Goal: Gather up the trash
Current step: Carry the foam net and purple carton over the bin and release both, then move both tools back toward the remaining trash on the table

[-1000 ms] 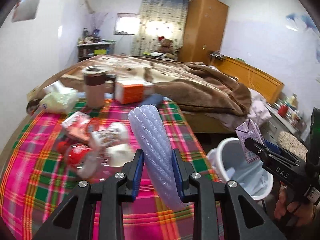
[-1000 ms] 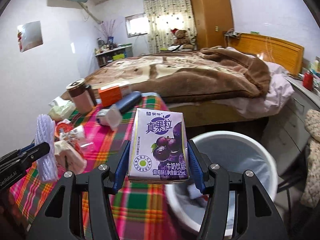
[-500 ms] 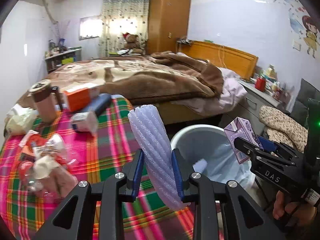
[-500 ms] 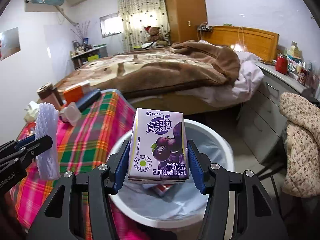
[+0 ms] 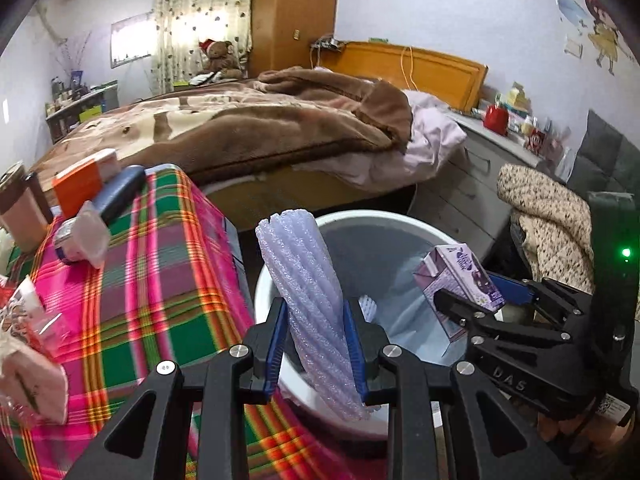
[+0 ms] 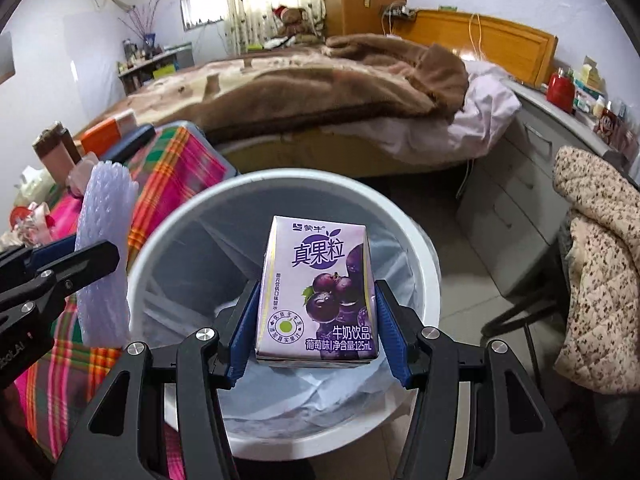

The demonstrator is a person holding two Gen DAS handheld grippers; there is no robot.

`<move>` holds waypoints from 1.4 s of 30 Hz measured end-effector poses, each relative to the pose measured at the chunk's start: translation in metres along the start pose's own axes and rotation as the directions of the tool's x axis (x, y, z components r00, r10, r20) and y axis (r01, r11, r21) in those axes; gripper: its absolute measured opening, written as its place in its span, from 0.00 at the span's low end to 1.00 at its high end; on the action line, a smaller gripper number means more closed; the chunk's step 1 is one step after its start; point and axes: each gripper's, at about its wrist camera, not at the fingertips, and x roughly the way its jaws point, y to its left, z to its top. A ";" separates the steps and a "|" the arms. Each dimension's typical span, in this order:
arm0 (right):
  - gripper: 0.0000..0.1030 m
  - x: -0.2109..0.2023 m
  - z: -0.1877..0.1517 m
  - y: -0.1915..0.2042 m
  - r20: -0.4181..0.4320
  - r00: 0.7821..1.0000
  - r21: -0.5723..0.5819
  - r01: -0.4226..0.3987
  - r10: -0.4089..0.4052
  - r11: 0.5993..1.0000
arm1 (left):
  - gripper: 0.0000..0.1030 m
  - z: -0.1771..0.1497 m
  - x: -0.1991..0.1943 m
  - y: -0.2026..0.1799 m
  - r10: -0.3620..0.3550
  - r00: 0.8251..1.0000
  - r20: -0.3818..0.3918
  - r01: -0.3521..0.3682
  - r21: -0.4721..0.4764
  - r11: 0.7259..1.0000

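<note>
My left gripper point(image 5: 314, 340) is shut on a lilac foam net sleeve point(image 5: 308, 300), held upright over the near rim of the white trash bin point(image 5: 264, 280). My right gripper point(image 6: 316, 328) is shut on a purple grape milk carton point(image 6: 316, 292), held upright above the bin's opening point(image 6: 424, 240). The bin has a clear liner with some white scraps at the bottom. Each gripper shows in the other's view: the right one with the carton point(image 5: 460, 280), the left one with the sleeve point(image 6: 106, 248).
A table with a pink and green plaid cloth point(image 5: 152, 280) stands left of the bin, holding wrappers point(image 5: 24, 340), an orange box point(image 5: 80, 188), a dark case point(image 5: 120, 196) and a brown cup point(image 5: 20, 212). Behind is a bed point(image 5: 260, 128). A chair with a speckled blanket point(image 6: 600, 260) stands right.
Both grippers have swung right from over the table to above the trash bin, still holding the sleeve and the carton. The right gripper has tilted down towards the bin's opening.
</note>
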 end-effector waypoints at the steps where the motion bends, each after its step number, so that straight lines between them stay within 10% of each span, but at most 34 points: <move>1: 0.55 0.001 0.000 -0.002 -0.005 1.000 0.001 0.005 -0.005 1.000 | 0.28 0.000 0.003 -0.001 -0.003 1.000 -0.002 0.003 0.005 1.000; 9: 0.63 0.005 -0.001 -0.010 -0.015 1.000 0.005 0.026 -0.026 1.000 | 0.51 0.001 0.018 -0.003 -0.014 0.999 -0.039 0.014 -0.005 1.000; 42: 0.71 -0.038 0.004 0.068 0.146 0.980 -0.082 -0.123 0.134 0.989 | 0.63 -0.038 -0.080 0.097 0.150 0.986 0.075 -0.133 -0.192 0.972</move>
